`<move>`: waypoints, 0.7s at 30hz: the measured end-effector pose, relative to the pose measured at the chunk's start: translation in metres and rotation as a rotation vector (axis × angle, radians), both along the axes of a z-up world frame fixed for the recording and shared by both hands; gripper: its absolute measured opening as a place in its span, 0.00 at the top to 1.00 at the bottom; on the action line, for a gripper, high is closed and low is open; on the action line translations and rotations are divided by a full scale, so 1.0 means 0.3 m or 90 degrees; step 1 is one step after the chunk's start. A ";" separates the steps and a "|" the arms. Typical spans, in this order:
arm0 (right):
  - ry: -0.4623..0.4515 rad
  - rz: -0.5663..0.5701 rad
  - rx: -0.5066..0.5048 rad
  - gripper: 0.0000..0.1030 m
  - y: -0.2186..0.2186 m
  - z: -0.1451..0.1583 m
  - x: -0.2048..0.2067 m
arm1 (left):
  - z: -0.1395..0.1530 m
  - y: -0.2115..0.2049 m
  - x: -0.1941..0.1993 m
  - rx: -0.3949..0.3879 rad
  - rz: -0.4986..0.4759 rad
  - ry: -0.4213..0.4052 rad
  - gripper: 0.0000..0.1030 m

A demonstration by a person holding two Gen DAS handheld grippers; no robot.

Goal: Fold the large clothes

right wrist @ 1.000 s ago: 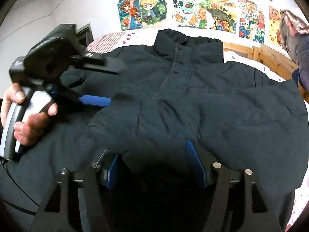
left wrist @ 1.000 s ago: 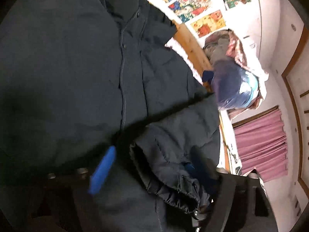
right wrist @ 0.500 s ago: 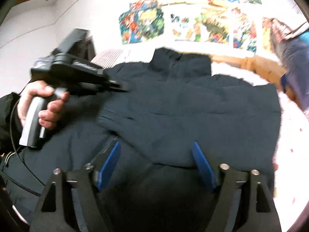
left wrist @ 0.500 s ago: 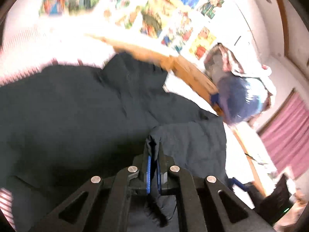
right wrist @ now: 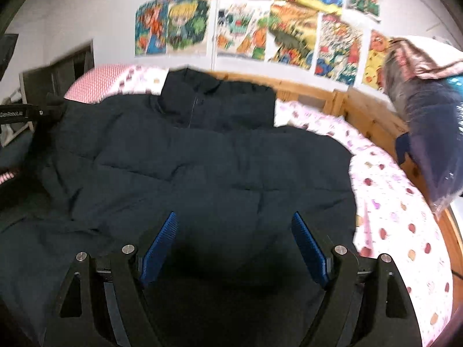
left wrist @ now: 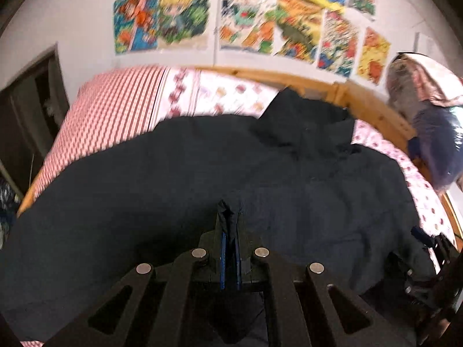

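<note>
A large dark navy padded jacket [left wrist: 173, 179] lies spread on the bed, collar toward the wall; it also shows in the right wrist view [right wrist: 220, 162]. My left gripper [left wrist: 230, 217] is shut on a pinch of the jacket's fabric, which sticks up between its blue pads. My right gripper [right wrist: 234, 225] is open and empty, its blue pads [right wrist: 160, 243] wide apart just above the jacket's lower part. The left gripper's black body [right wrist: 26, 112] shows at the left edge of the right wrist view.
The bed has a pink patterned sheet [right wrist: 399, 214], a red striped part [left wrist: 110, 115] and a wooden frame [left wrist: 376, 101]. A bundle of bagged clothes [right wrist: 428, 115] hangs at the right. Posters [left wrist: 260, 23] cover the wall. A dark doorway [left wrist: 29, 110] is at the left.
My left gripper went from open to shut on the jacket fabric and swung round to face the wall. My right gripper stayed open and drew back a little over the jacket.
</note>
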State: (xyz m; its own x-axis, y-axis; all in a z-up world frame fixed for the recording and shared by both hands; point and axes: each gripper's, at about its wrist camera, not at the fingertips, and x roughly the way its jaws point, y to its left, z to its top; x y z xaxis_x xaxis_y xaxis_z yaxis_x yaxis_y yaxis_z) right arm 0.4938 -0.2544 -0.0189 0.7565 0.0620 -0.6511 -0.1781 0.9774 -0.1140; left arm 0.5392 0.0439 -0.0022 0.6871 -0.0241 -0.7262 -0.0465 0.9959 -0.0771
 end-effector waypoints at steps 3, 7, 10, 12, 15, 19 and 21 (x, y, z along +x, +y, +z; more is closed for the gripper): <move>0.047 0.017 -0.034 0.31 0.060 -0.071 0.055 | -0.056 0.018 0.037 -0.003 0.020 0.034 0.95; 0.100 0.017 -0.040 0.32 0.088 -0.168 0.108 | -0.115 0.027 0.053 -0.017 0.016 0.069 0.94; 0.118 0.011 -0.013 0.31 0.081 -0.207 0.124 | -0.104 0.051 0.033 -0.046 0.015 0.057 0.86; 0.111 0.011 -0.002 0.31 0.081 -0.207 0.111 | -0.083 0.070 0.011 -0.063 0.014 0.042 0.67; 0.091 0.011 -0.002 0.29 0.083 -0.177 0.073 | -0.027 0.124 -0.077 -0.116 0.017 -0.028 0.20; 0.060 0.029 0.007 0.26 0.122 -0.099 -0.019 | 0.039 0.196 -0.200 -0.170 0.023 -0.082 0.15; 0.052 0.046 0.016 0.25 0.153 -0.054 -0.057 | 0.063 0.238 -0.304 -0.177 0.035 -0.104 0.15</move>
State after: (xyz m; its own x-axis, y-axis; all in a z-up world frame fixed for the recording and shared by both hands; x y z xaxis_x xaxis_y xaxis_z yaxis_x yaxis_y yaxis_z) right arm 0.4767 -0.2084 -0.0351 0.6936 0.1317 -0.7082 -0.2561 0.9640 -0.0716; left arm 0.4481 0.1154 0.0167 0.7997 -0.1662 -0.5769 -0.0640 0.9318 -0.3572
